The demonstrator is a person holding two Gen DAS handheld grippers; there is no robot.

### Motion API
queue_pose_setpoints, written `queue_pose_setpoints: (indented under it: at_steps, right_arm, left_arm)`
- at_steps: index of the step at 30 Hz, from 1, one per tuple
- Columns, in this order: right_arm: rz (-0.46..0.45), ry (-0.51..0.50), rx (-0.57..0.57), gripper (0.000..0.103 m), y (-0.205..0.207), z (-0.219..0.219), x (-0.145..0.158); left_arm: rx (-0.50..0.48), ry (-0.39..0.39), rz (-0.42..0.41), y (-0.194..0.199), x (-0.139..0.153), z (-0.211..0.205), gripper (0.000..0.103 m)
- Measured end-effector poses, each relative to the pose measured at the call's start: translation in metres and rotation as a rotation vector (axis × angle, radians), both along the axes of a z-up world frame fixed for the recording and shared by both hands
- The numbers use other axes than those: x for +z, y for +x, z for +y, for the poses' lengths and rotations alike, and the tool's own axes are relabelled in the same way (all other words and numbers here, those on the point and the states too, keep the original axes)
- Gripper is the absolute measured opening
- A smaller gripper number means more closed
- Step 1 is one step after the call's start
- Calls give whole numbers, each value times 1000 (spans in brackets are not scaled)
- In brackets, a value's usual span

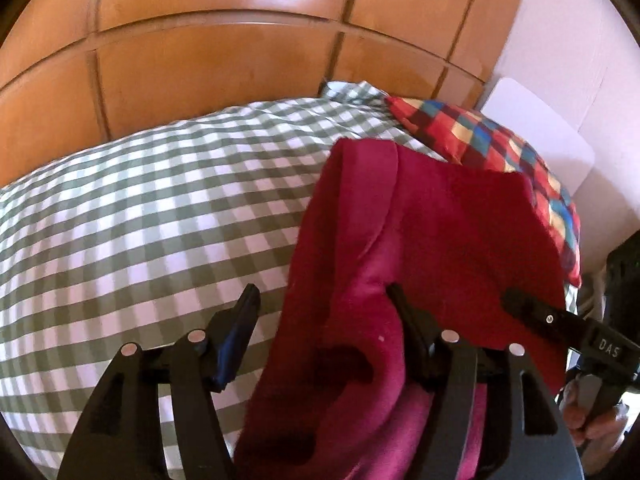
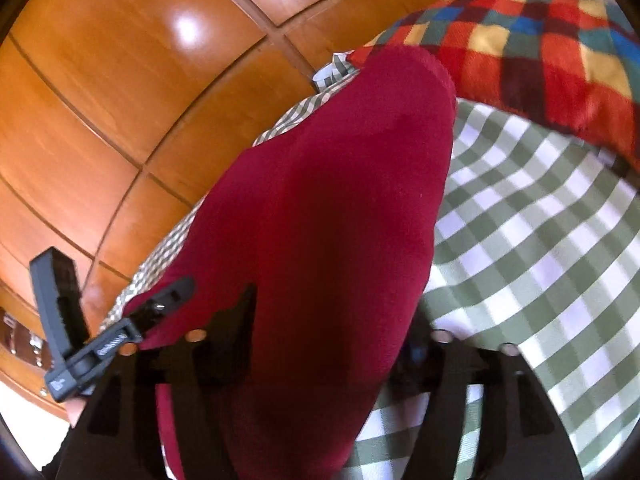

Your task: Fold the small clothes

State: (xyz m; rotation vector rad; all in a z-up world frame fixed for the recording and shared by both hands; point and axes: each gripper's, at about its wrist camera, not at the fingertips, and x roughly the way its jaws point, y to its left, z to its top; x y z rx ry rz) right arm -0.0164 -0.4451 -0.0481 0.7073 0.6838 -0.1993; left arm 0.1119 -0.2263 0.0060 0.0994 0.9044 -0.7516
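Observation:
A dark red garment lies in a bunched strip on the green-and-white checked bed cover. My left gripper stands open at its near end. The blue-padded left finger is clear of the cloth, and the cloth drapes over the right finger. In the right wrist view the same garment runs away between the wide jaws of my right gripper, which is open. Its right finger is mostly hidden under the cloth. The left gripper's fingers show at the left.
A multicoloured checked pillow lies at the far end of the bed, just past the garment. Glossy wooden panels rise behind the bed. A white board leans on the wall at right. A hand holds the other gripper.

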Motion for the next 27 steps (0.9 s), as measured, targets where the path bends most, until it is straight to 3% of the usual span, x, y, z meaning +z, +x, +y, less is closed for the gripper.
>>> queue_pose_setpoints:
  at_steps: [2,6,9,11,15,17,19,21,27]
  right_arm:
    - [13,-27,-21,71,-5,1,13]
    - [-21,-205,-95,73,-27,18,46]
    - [-69,-296,-37,73,-34,39,65]
    - [-67,-346,23,73,-29,58,68]
    - [21,-416,126,67,0,92,46]
    - [79,-490,117,67,5,101,24]
    - [62,-540,91,67,7,105,4]
    - [54,-582,77,67,8,108,1]
    - [58,-579,74,68,6,108,4]
  left_arm:
    - [22,3,-40,-8,9,11,65]
    - [85,-40,-113,-26,28,35,65]
    - [116,-26,-145,-34,30,41,65]
    - [123,35,-162,-35,25,35,65]
    - [136,123,-149,-28,5,23,66]
    - [140,152,-147,-24,-4,18,69]
    - [143,168,-158,-22,-9,14,71]
    - [148,158,-145,-20,-13,14,73]
    - [189,116,-131,-27,-8,24,74]
